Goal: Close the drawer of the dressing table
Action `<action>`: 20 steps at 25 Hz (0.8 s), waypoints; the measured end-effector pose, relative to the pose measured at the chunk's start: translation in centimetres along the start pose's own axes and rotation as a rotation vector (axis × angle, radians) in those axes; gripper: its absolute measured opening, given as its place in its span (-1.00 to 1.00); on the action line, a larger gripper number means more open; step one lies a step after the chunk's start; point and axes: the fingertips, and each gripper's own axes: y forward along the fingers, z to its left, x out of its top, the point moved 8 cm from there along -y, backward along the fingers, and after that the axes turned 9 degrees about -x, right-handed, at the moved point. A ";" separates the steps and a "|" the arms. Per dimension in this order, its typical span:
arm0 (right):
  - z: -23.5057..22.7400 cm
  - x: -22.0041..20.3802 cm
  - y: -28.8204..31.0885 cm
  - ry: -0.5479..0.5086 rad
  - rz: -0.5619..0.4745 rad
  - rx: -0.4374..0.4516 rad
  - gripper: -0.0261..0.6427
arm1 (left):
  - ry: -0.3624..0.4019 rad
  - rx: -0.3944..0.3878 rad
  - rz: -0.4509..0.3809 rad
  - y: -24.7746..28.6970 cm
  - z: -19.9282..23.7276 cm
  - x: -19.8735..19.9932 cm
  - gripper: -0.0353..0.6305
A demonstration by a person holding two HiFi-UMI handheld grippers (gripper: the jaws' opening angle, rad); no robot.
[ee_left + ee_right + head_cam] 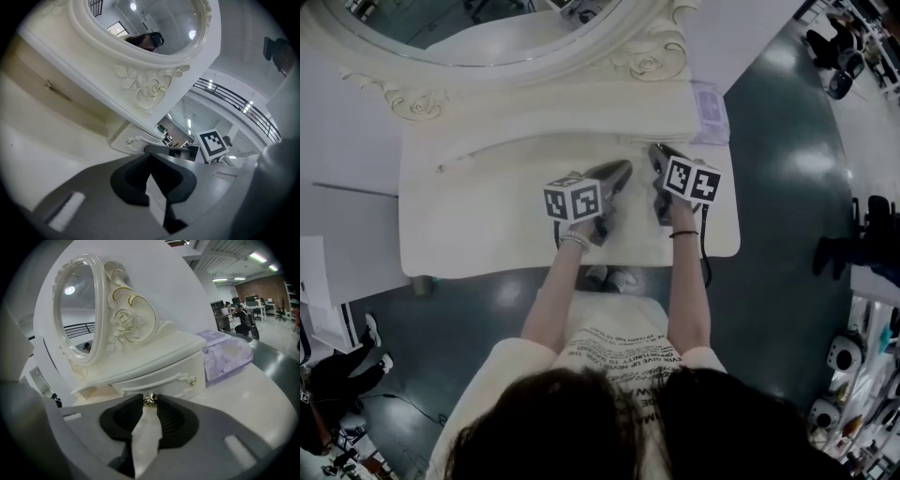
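Observation:
The white dressing table (469, 220) carries an oval mirror (78, 310) on a low carved cabinet (154, 355). Its drawer (157, 380) stands a little way out of the cabinet front. In the right gripper view, a small gold knob (150, 400) sits between my right gripper's (150, 402) tips, and both tips touch it. The head view shows that gripper (658, 155) reaching to the cabinet's right end. My left gripper (619, 172) lies just left of it over the tabletop, pointing at the cabinet. Its jaws (150, 154) are shut with nothing between them.
A lilac tissue box (228, 355) stands on the tabletop right of the cabinet, close to my right gripper. The table's right edge (737, 216) is near, with dark floor (787, 216) beyond it. A stool (609, 309) is at the table's front.

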 end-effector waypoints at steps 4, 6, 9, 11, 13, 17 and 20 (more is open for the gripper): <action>0.0 0.2 0.3 -0.004 0.001 0.000 -0.62 | -0.004 0.002 -0.006 0.0 0.0 0.1 -0.88; 0.0 0.4 0.4 -0.005 0.000 0.000 -0.62 | -0.006 0.006 -0.008 0.0 0.1 0.2 -0.88; 0.0 0.6 0.6 -0.011 -0.004 -0.001 -0.62 | -0.008 0.012 -0.009 0.0 0.2 0.2 -0.88; 0.0 0.6 0.7 -0.015 -0.005 -0.004 -0.62 | -0.009 0.015 -0.012 -0.1 0.3 0.3 -0.88; 0.0 0.8 0.9 -0.017 -0.006 -0.005 -0.62 | -0.011 0.019 -0.016 -0.2 0.3 0.3 -0.88; -0.1 1.0 1.1 -0.019 -0.009 -0.007 -0.62 | -0.014 0.022 -0.019 -0.2 0.4 0.3 -0.88; -0.1 1.1 1.3 -0.018 -0.010 -0.008 -0.62 | -0.016 0.025 -0.021 -0.2 0.6 0.3 -0.88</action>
